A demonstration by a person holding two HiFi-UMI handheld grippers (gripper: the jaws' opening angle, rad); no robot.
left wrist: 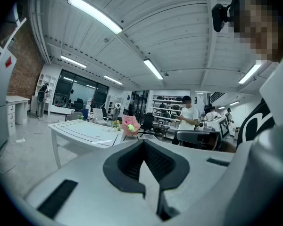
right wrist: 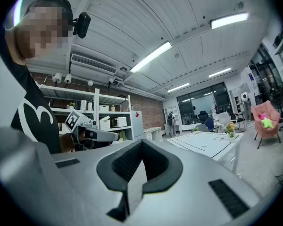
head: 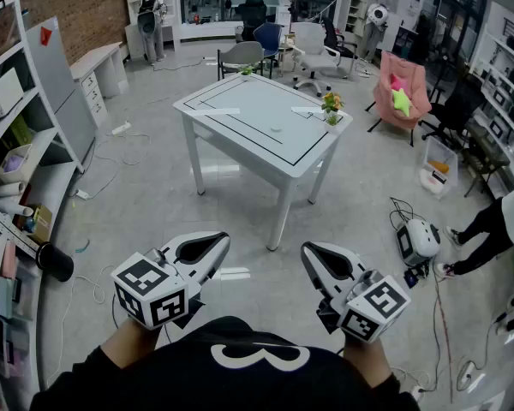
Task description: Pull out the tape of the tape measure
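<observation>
Jaws closed, empty, on left hand-held gripper [head: 216, 245] and right hand-held gripper [head: 314, 255].
Head view alone looks down on the counter [head: 248, 135], upper centre: a small pale object [head: 277, 128] lies there, too small to call the tape measure.

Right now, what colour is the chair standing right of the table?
Pink. The chair has a yellow-green toy lying on it. The head view shows it best.

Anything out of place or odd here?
Nothing looks spilled or damaged. Oddly for the task, the left gripper and right gripper are shut on nothing, well short of the white table, and no tape measure can be made out.
</observation>
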